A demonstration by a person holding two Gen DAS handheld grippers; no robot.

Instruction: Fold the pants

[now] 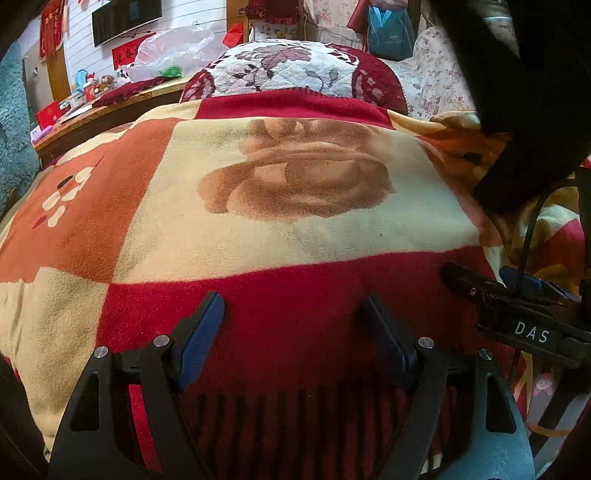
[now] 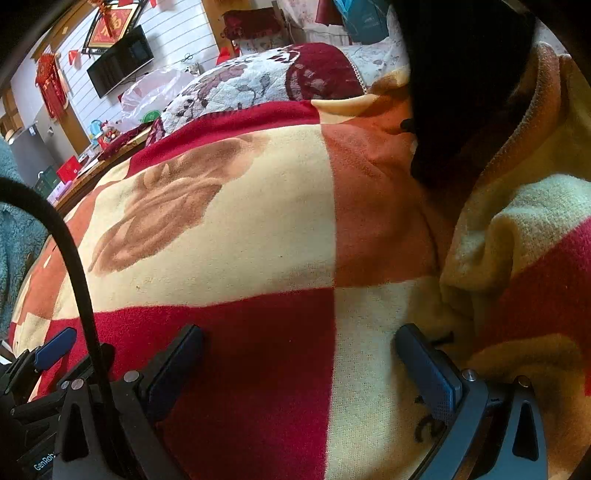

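Two hand-held grippers are in view, each with two black fingers that carry blue pads. The left hand-held gripper (image 1: 291, 328) has its two fingers spread wide apart, with nothing between them, just above a dark red square of the thick fleece blanket with red, cream and orange squares (image 1: 258, 229). The right hand-held gripper (image 2: 299, 365) is also spread wide and empty, over the border between a red square and a cream square of the same blanket. In the left wrist view the right tool shows at the right edge, with the white letters DAS on it.

One pair of black fabric pants (image 1: 517, 110) is seen as a dark mass at the upper right in both views; whether it hangs or lies on the crumpled blanket edge I cannot tell. Neither gripper touches it.

Behind the blanket lies one quilted cushion with a white and dark red flower pattern (image 1: 291, 70). One black flat screen (image 1: 122, 18) hangs on the white wall, and one clear plastic bag (image 1: 173, 51) lies on a wooden table (image 1: 92, 118) at the left.
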